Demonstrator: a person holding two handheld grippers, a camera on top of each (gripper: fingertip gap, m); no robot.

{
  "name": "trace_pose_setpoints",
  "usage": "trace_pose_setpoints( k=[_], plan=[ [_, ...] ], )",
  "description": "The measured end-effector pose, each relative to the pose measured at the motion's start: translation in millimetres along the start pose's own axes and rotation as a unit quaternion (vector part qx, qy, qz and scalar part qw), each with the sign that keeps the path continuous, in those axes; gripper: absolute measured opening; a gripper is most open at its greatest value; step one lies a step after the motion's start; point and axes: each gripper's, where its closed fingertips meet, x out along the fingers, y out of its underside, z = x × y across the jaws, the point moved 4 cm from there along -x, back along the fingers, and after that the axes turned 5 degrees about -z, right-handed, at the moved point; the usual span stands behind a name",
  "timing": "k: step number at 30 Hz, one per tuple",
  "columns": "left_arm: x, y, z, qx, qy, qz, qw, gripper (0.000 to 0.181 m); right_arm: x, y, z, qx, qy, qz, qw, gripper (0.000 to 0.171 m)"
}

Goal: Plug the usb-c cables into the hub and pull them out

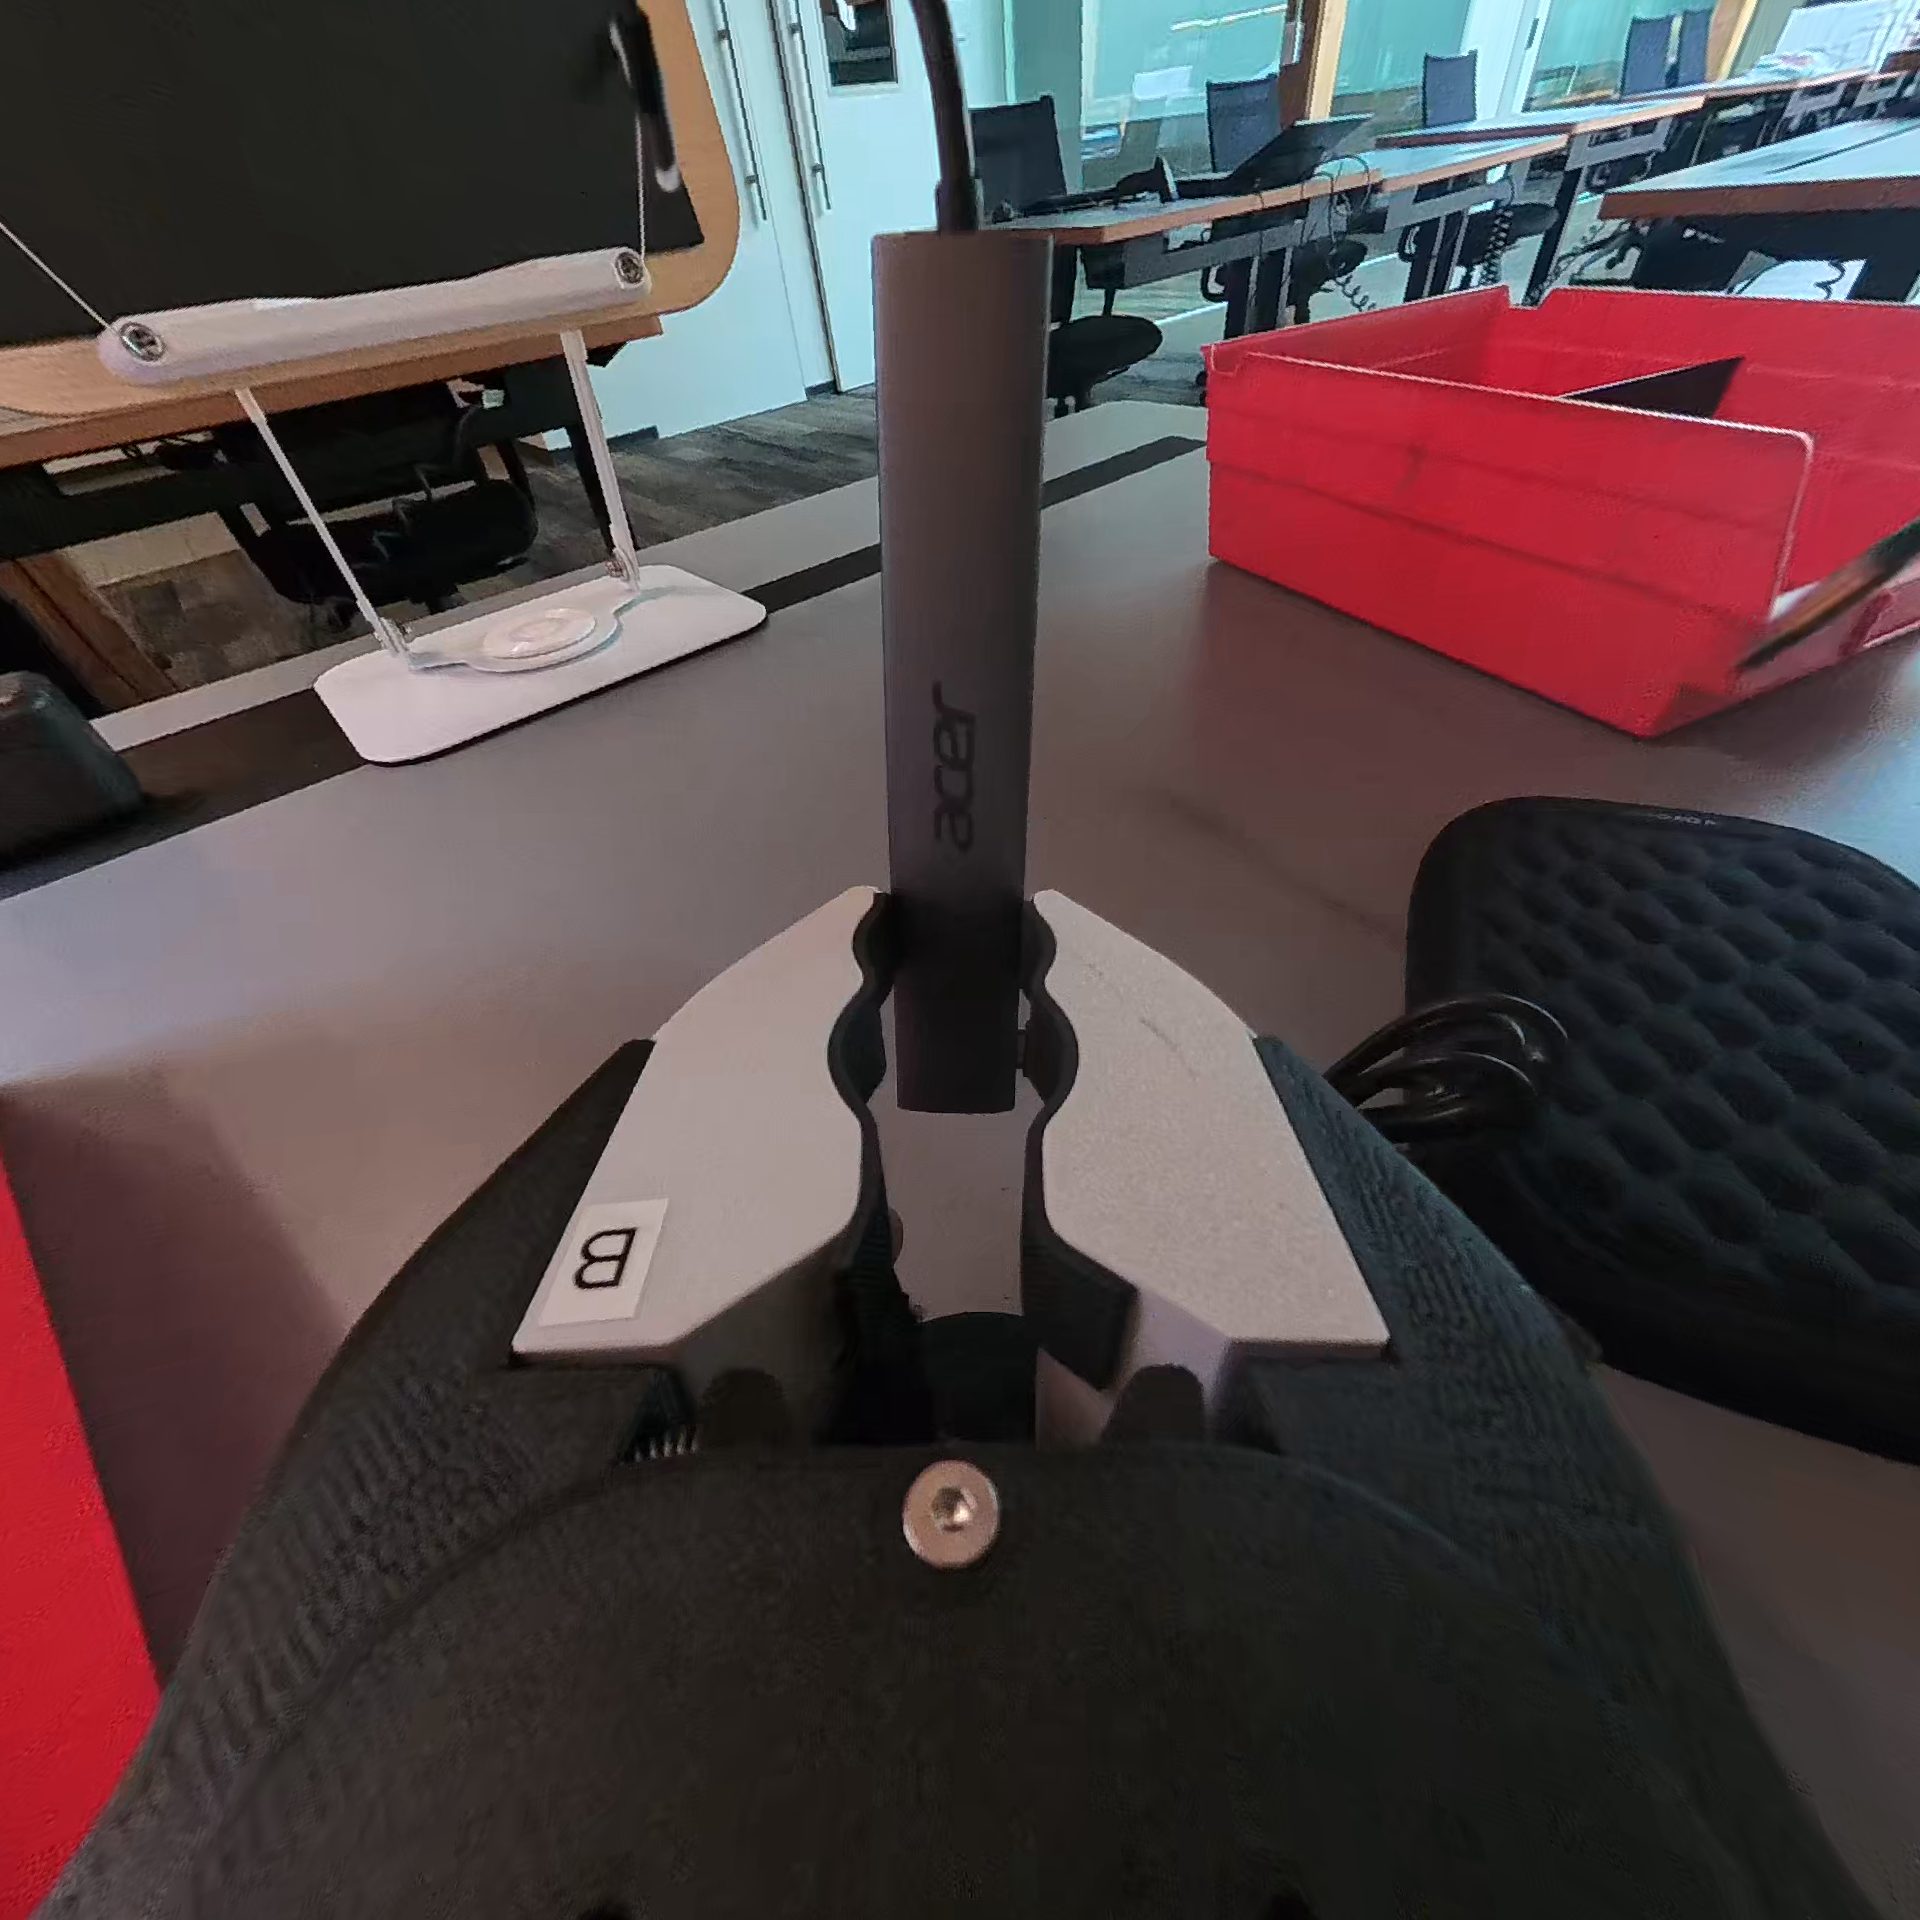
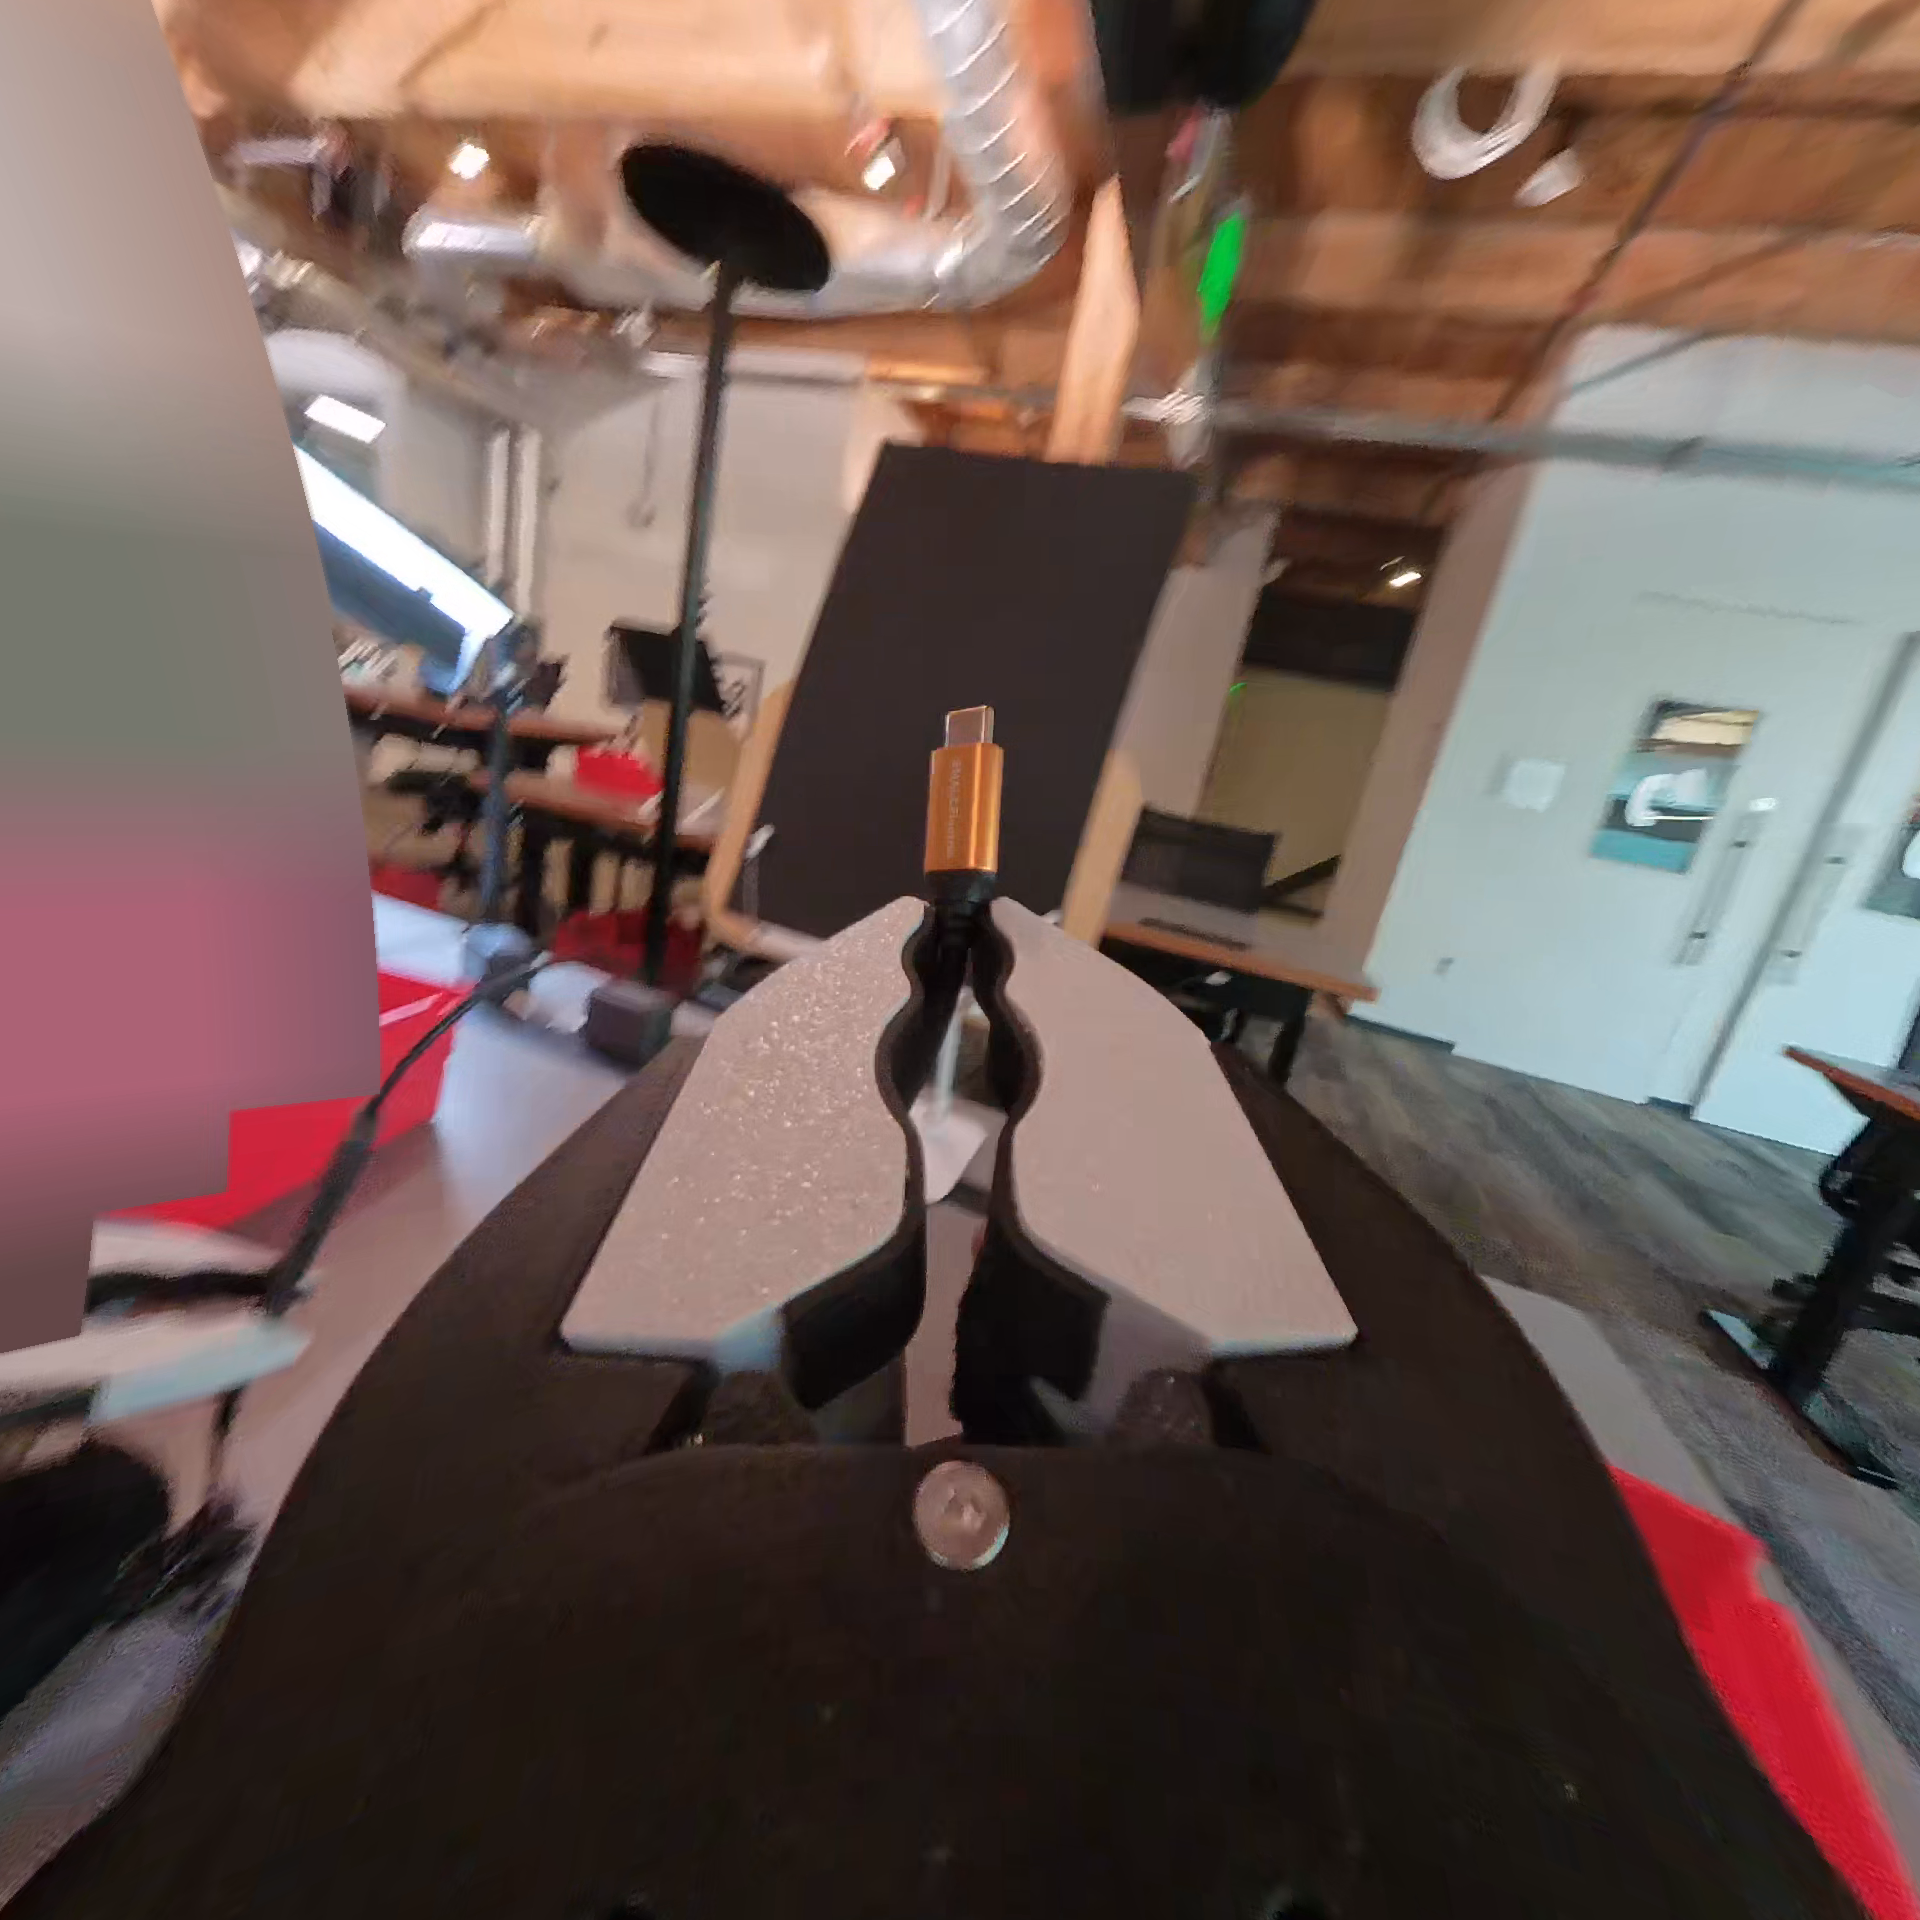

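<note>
In the left wrist view, my left gripper [image 1: 956, 914] is shut on the near end of a long grey hub [image 1: 961, 582]. The hub points straight ahead above the table, and a black cord [image 1: 948, 114] leaves its far end. In the right wrist view, my right gripper [image 2: 958, 914] is shut on the black cable just behind an orange usb-c plug [image 2: 964, 805]. The plug stands up past the fingertips with its metal tip free in the air, tilted up toward the ceiling. The hub does not show in the right wrist view.
A red bin [image 1: 1538, 499] stands on the grey table [image 1: 520, 935] at the right. A black quilted pouch [image 1: 1704, 1091] with coiled black cables [image 1: 1444, 1070] lies at the near right. A white stand [image 1: 540, 655] is at the left. Red bins [image 2: 416, 1049] also show in the right wrist view. Across from one pair of fingers to the other is roughly 35 centimeters.
</note>
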Motion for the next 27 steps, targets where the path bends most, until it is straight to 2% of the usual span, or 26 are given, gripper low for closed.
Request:
trace_pose_setpoints(
  k=[4, 7, 10, 15, 17, 20, 24, 27],
  plan=[
    [0.4, 0.2, -0.5, 0.003, 0.0, 0.001, 1.0, 0.023, -13.4, -22.3, -67.0, -0.02, 0.099, -0.04, 0.994, 0.005],
    [0.4, 0.2, -1.0, 0.005, 0.0, 0.001, 1.0, 0.023, -18.5, -27.2, -95.7, -0.027, 0.141, -0.056, 0.988, 0.005],
    [0.9, 0.7, -1.1, 0.007, -0.001, 0.003, 1.0, 0.023, -20.7, -26.2, -116.8, -0.08, 0.18, -0.057, 0.979, 0.005],
    [0.7, 0.4, -0.9, 0.006, -0.002, 0.002, 1.0, 0.023, -19.7, 24.2, -135.5, -0.12, 0.174, -0.046, 0.976, 0.005],
    [1.0, 0.6, -0.7, 0.006, -0.002, 0.003, 1.0, 0.023, -19.5, 51.5, -128.8, -0.134, 0.142, -0.057, 0.979, 0.005],
    [1.5, 1.2, -1.1, 0.007, 0.0, 0.006, 1.0, 0.023, -18.5, 94.3, -125.8, -0.128, 0.144, -0.035, 0.981, 0.005],
    [2.2, 1.9, -0.8, 0.007, -0.001, 0.01, 1.0, 0.023, -24.1, 139.6, -124.3, -0.064, 0.195, 0.07, 0.976, 0.006],
    [2.8, 2.4, -0.8, 0.006, 0.0, 0.013, 1.0, 0.023, -40.5, 177.4, -125.7, -0.019, 0.234, 0.239, 0.942, 0.007]
  ],
)
